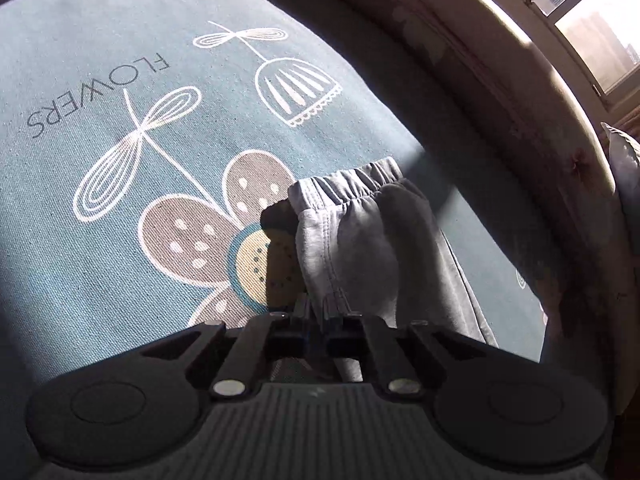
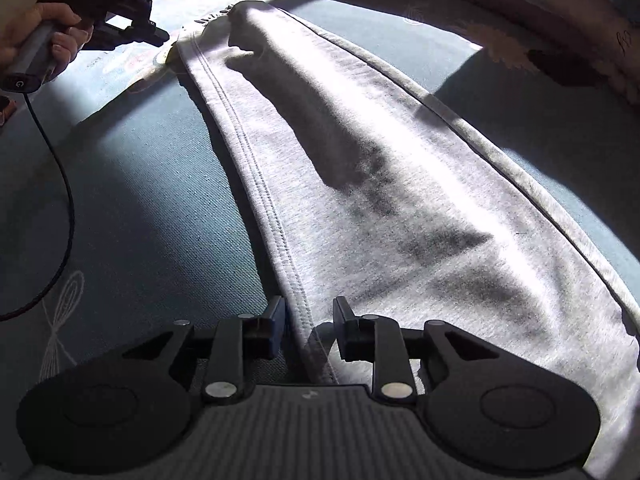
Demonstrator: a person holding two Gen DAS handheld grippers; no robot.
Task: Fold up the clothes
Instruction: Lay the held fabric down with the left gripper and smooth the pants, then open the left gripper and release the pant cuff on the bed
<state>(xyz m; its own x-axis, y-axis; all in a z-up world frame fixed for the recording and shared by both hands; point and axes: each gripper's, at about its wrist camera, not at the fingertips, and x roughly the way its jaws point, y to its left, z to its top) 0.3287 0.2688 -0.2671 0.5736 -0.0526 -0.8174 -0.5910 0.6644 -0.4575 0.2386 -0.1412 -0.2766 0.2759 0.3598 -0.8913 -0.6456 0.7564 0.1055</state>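
Note:
Grey sweatpants point(image 2: 360, 168) lie stretched out along a teal bedsheet point(image 1: 80, 184) printed with flowers. In the left wrist view their gathered elastic end point(image 1: 348, 196) is lifted and bunched just ahead of my left gripper point(image 1: 317, 312), which is shut on the fabric edge. From the right wrist view the left gripper point(image 2: 158, 36) sits at the far end of the pants, held by a hand point(image 2: 48, 36). My right gripper point(image 2: 310, 320) is open at the near end, its fingers point(image 2: 276, 320) straddling the stitched side seam point(image 2: 256, 184).
A padded beige bed surround point(image 1: 500, 92) curves along the far side, with a window point(image 1: 592, 20) beyond it and a pillow point(image 1: 628, 184) at the right edge. A black cable point(image 2: 68, 200) trails from the left gripper across the sheet.

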